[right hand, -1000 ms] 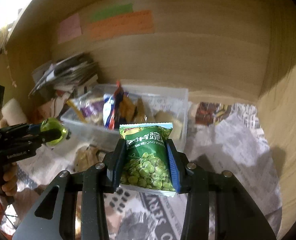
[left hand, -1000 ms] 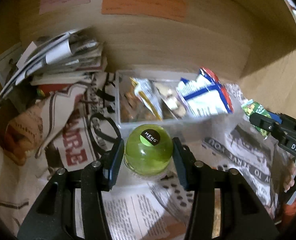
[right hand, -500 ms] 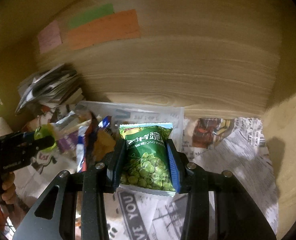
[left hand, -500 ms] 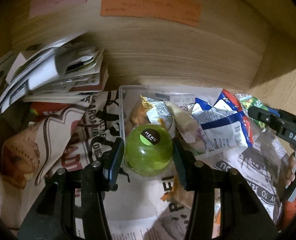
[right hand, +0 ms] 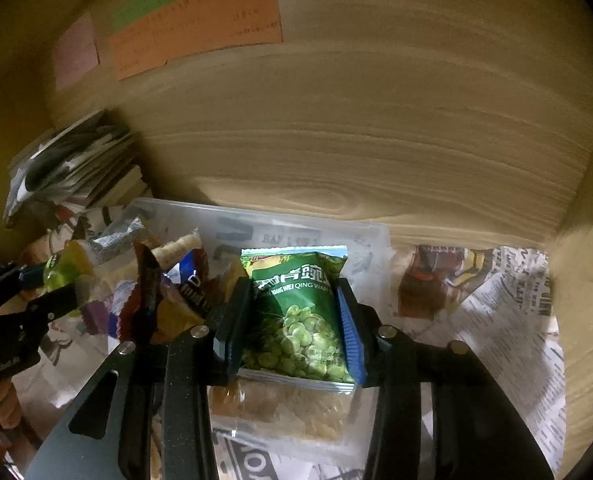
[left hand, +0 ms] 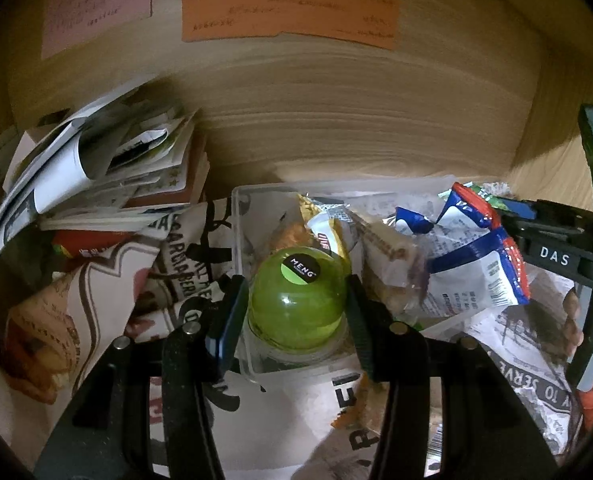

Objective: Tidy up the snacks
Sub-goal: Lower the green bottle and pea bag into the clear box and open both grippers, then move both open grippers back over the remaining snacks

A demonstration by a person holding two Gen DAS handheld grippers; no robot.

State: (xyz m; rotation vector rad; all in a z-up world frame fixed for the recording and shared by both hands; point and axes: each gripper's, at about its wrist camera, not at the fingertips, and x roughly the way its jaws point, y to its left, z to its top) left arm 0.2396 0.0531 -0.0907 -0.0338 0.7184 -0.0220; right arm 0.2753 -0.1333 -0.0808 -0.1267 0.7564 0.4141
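My left gripper point(left hand: 296, 300) is shut on a green round jelly cup point(left hand: 296, 304) with a black "MENG" label, held over the near left corner of a clear plastic bin point(left hand: 235, 216). The bin holds several snack packets, among them a blue, white and red one point(left hand: 476, 260). My right gripper point(right hand: 292, 320) is shut on a green pea snack packet point(right hand: 296, 312), held over the right part of the same bin point(right hand: 376, 236). The right gripper also shows at the right of the left wrist view point(left hand: 552, 248). The left gripper shows at the left of the right wrist view point(right hand: 52, 292).
Newspaper point(right hand: 504, 312) covers the wooden shelf floor. A stack of papers and booklets point(left hand: 96, 176) lies left of the bin. A wooden back wall point(left hand: 336, 112) with pink, green and orange notes point(left hand: 288, 12) stands close behind. A clear packet of brownish snacks point(right hand: 288, 412) lies under my right gripper.
Both grippers have moved forward toward the back wall, from in front of the bin to over it, each still holding its snack.
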